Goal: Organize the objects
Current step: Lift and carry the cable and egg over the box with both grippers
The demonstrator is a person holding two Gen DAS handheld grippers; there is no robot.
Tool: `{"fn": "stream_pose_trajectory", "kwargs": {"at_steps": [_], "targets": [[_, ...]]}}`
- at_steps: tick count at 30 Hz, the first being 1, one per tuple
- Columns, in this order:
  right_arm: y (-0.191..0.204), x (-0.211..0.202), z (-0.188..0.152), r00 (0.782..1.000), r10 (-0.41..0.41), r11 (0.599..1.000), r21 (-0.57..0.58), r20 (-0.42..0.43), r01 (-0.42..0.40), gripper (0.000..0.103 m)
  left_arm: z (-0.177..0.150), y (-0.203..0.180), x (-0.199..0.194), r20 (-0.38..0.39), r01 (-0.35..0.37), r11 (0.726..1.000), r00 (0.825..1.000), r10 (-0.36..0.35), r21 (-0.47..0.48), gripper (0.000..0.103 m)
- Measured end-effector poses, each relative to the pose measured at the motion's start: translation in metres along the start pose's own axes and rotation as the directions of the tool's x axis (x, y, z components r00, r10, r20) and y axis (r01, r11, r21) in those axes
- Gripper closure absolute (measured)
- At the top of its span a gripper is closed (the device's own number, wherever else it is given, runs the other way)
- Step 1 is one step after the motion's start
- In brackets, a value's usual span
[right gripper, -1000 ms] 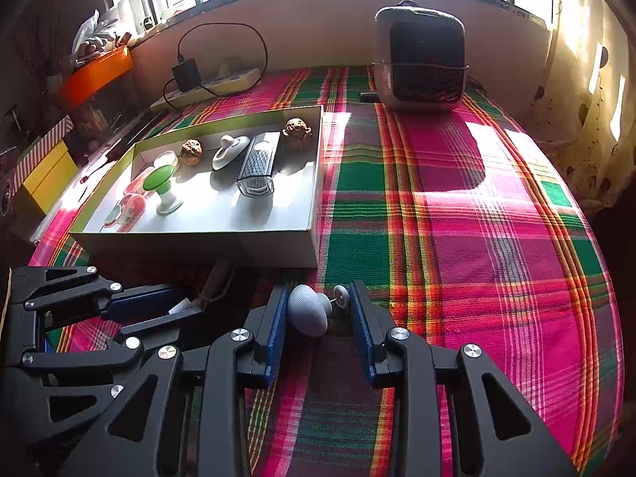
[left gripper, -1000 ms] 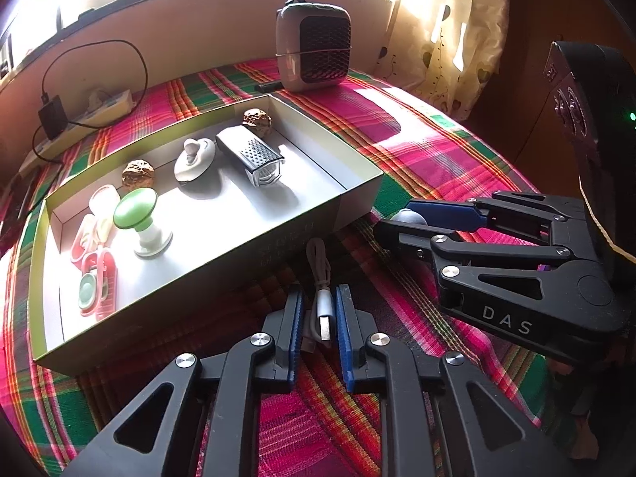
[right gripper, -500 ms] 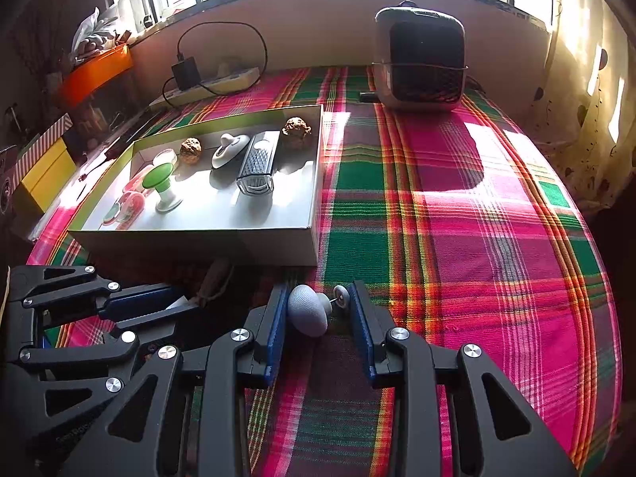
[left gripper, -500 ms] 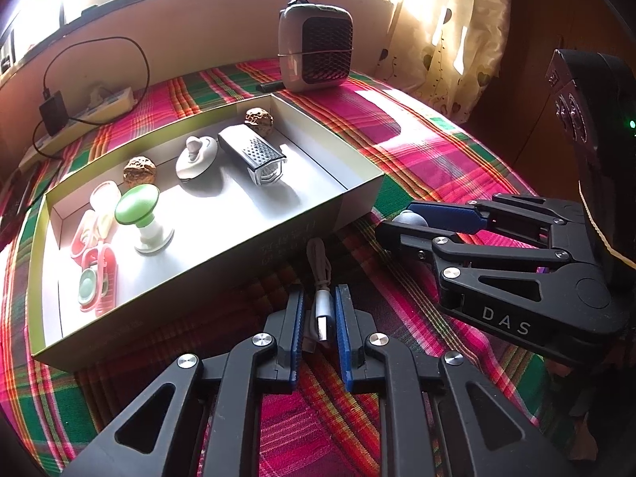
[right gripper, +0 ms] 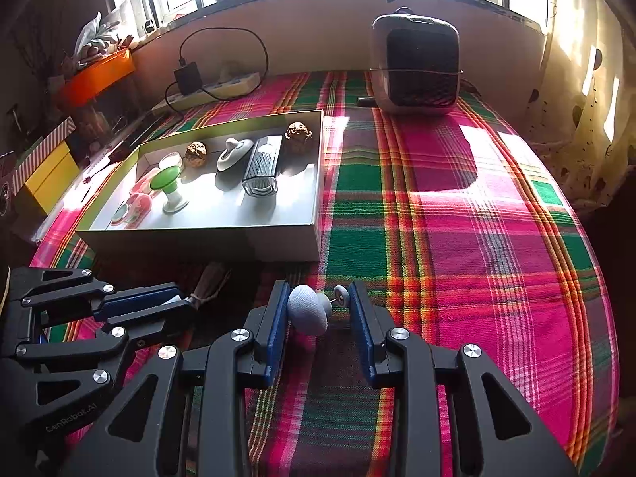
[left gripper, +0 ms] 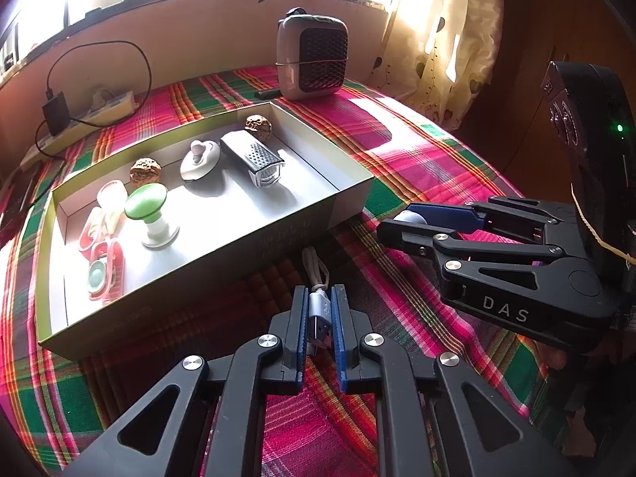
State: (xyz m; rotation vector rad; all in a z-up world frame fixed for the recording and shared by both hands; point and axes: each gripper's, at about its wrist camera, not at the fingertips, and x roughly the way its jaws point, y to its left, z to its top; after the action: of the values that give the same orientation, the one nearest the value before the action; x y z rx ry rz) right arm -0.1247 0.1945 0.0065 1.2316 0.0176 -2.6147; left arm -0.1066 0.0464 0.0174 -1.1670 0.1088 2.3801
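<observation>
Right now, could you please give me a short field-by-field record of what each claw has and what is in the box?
left claw: shut on USB cable, cord trailing toward the box
right claw: open around grey knob, not clamped
box: open, on the plaid cloth
box contents: grater, green knob, white lid, two walnuts, pink pieces
behind box: heater, power strip

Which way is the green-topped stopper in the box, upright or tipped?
Upright: the green-topped stopper stands on its white base on the box floor, green cap uppermost.
</observation>
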Motion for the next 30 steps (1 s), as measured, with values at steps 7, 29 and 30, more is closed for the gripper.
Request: {"fn": "stream_pose_trajectory", "kwargs": {"at_steps": [7,29,30], "targets": [[0.004,-0.011,0.003,1.000,-0.001,1.000,-0.007,0.023,0.001,0.071,0.000,0.002,-0.017,0.036,-0.002,1.000,0.999,0.002,-0.005,0.093],[0.024,-0.015,0.041,0.996,0.052,0.997,-0.056,0.069,-0.048,0.071,0.023,0.037,-0.035,0.105,-0.055,0.995,0.992,0.063,-0.078,0.093],[0.025,-0.013,0.042,0.997,0.053,0.997,-0.060,0.065,-0.049,0.071,0.025,0.039,-0.033,0.103,-0.059,0.995,0.992,0.067,-0.081,0.093]]}}
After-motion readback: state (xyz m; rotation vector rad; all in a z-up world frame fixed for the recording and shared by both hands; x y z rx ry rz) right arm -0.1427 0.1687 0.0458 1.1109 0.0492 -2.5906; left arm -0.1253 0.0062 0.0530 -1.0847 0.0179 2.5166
